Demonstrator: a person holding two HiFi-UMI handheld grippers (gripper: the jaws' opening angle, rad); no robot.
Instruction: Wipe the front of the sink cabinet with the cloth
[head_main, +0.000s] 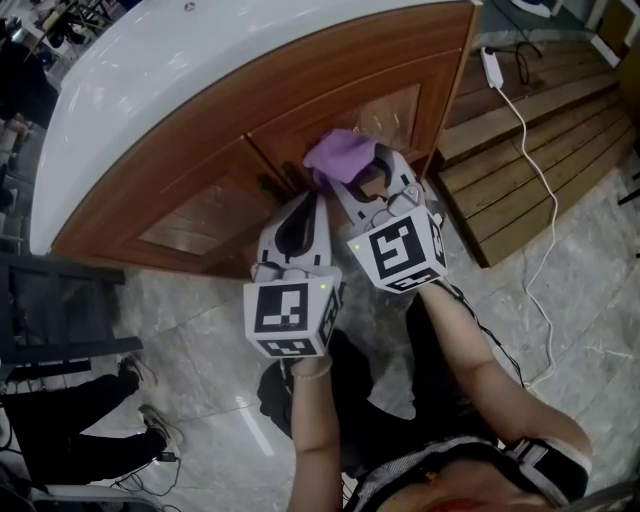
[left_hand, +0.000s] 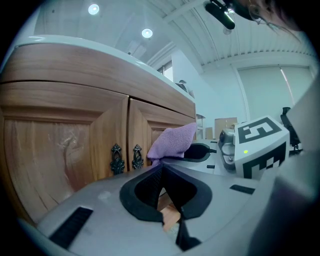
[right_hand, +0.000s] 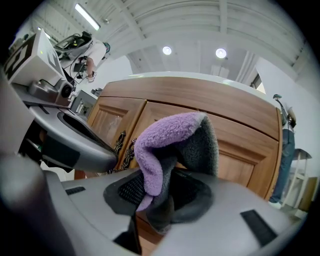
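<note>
Cloth (right_hand: 165, 145), purple on one face and grey on the other, is pinched in the right tongs (right_hand: 156, 197), whose jaws are closed on its lower part. Its long axis runs up out of the jaws. The upper end folds over in a rounded hump that points toward the sink cabinet (head_main: 200, 200). In the head view it sits bunched at the tip of the right tongs, in front of the right-hand door, just beside the seam where the two doors meet. Whether it actually presses on the wood cannot be told. The left tongs (left_hand: 161, 172) are drawn together with nothing between the jaws. They sit just left of the right tongs and aim at the same seam, near the two dark ornate handles (left_hand: 117, 159). Both forearms reach forward over the marbled floor (head_main: 200, 330).
</note>
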